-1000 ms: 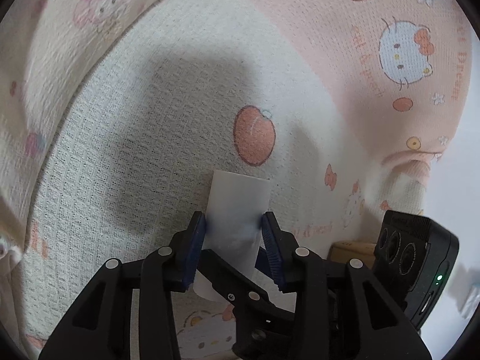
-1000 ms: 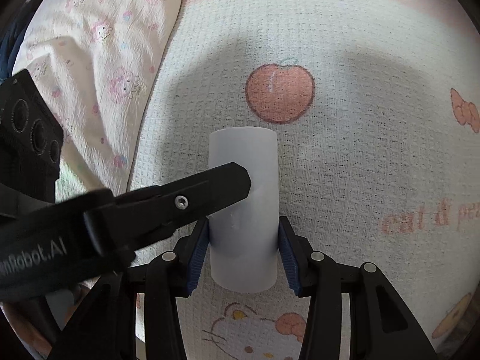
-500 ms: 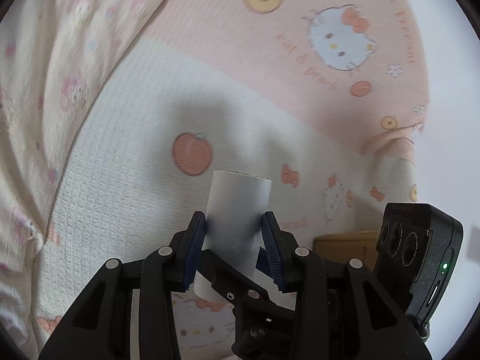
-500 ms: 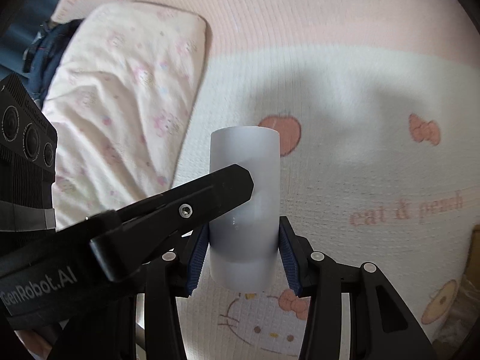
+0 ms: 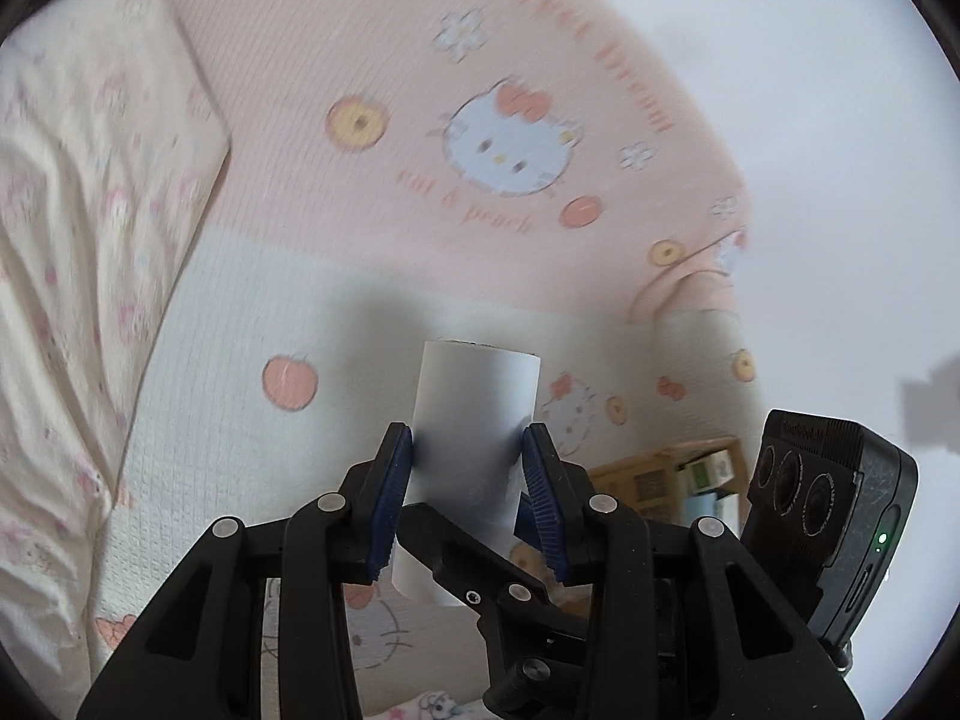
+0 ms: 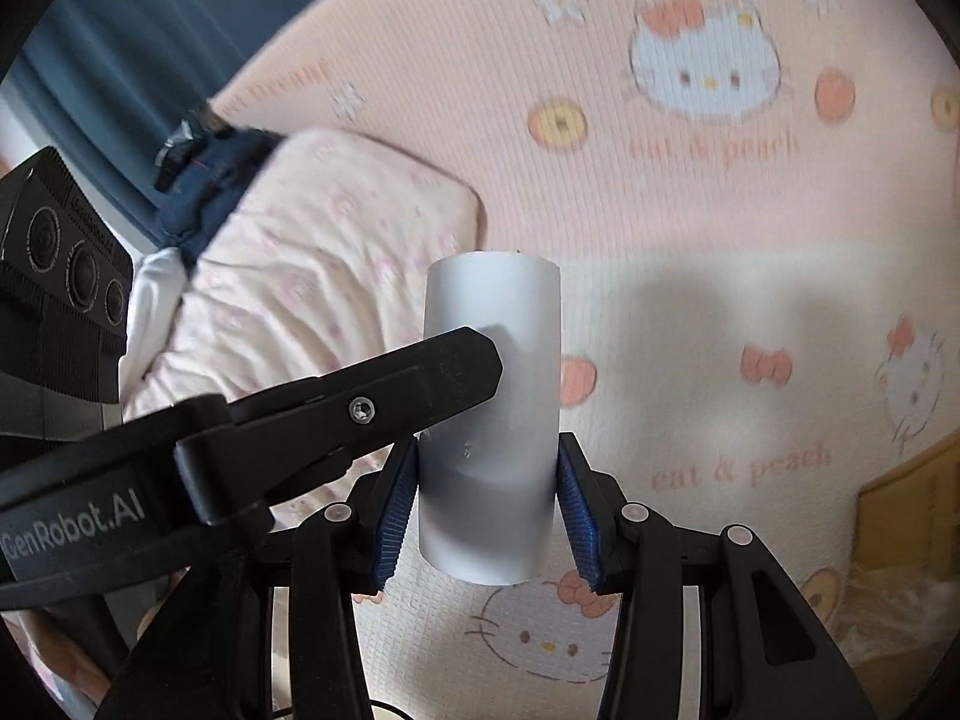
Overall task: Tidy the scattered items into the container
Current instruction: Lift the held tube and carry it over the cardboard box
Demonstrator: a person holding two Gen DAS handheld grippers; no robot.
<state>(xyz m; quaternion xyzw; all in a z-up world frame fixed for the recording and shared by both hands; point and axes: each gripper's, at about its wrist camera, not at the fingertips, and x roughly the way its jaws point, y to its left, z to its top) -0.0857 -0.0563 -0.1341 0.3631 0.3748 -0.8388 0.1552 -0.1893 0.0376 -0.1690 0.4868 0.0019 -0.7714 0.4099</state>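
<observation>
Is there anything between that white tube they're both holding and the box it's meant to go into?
Nothing visible blocks it. The white tube is clamped by both the right gripper and the left gripper, above the bedspread. The cardboard box lies beyond it, with only bare bedspread between.

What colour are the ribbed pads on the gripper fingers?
Dark blue pads; clearest in the right wrist view.

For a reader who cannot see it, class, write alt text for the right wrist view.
A white tube is clamped between the blue pads of the right hand-held gripper, above a cartoon-cat bedspread. The left hand-held gripper's black finger crosses in front of the tube from the left; a pillow lies behind.
</observation>
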